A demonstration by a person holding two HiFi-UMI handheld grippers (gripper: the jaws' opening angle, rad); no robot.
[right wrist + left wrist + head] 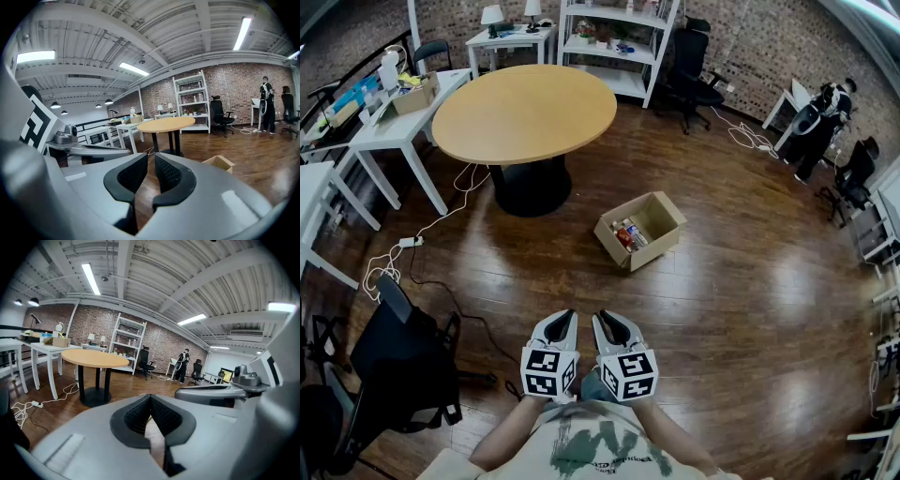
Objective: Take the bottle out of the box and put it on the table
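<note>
An open cardboard box sits on the wooden floor to the right of the round wooden table. Several bottles lie inside it, one with a red label. Both grippers hang side by side close to my body, well short of the box. The left gripper is shut and holds nothing. On the right gripper the jaws stand almost together with only a thin slit and nothing between them. In the right gripper view the box lies low at the right, past the fingers.
A black office chair stands at my left. White desks line the left side, with cables trailing over the floor. A white shelf and another black chair stand at the back. A person stands far right.
</note>
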